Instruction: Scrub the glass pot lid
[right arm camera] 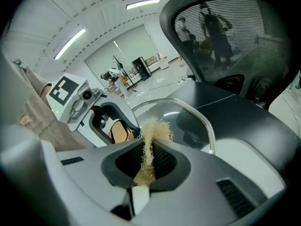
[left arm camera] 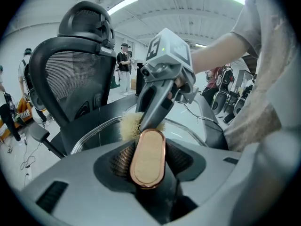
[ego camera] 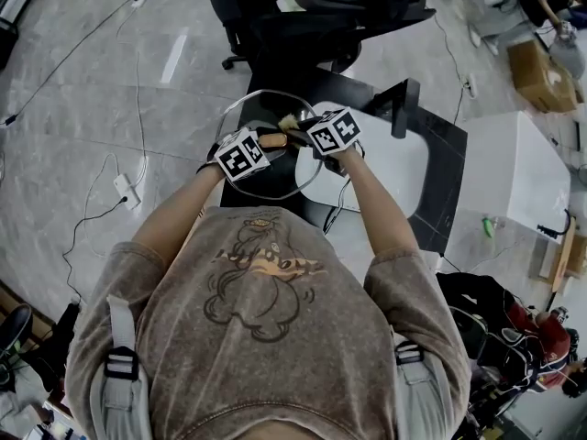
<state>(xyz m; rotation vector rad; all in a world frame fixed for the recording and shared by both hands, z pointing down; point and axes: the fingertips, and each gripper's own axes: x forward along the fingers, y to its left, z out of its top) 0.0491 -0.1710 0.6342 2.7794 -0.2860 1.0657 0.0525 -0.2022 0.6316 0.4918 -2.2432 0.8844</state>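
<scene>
The glass pot lid [ego camera: 275, 174] is held up over the black table, tilted on edge. Its oval wooden handle with a copper rim [left arm camera: 147, 158] is clamped between the jaws of my left gripper [ego camera: 251, 151], which is shut on it. My right gripper [ego camera: 319, 137] is shut on a pale fibre scrubber [right arm camera: 147, 147], whose frayed tips [left arm camera: 128, 126] press on the glass next to the handle. In the right gripper view the lid's curved rim [right arm camera: 203, 120] runs past the scrubber, and the left gripper [right arm camera: 81, 103] faces me with the handle [right arm camera: 120, 132] in it.
A black table [ego camera: 438, 145] with a white mat [ego camera: 404, 168] lies under the lid. A black mesh office chair [ego camera: 330, 12] stands beyond it. A white box-shaped unit [ego camera: 514, 168] is at the right. Cables and a power strip [ego camera: 126, 189] lie on the floor at the left.
</scene>
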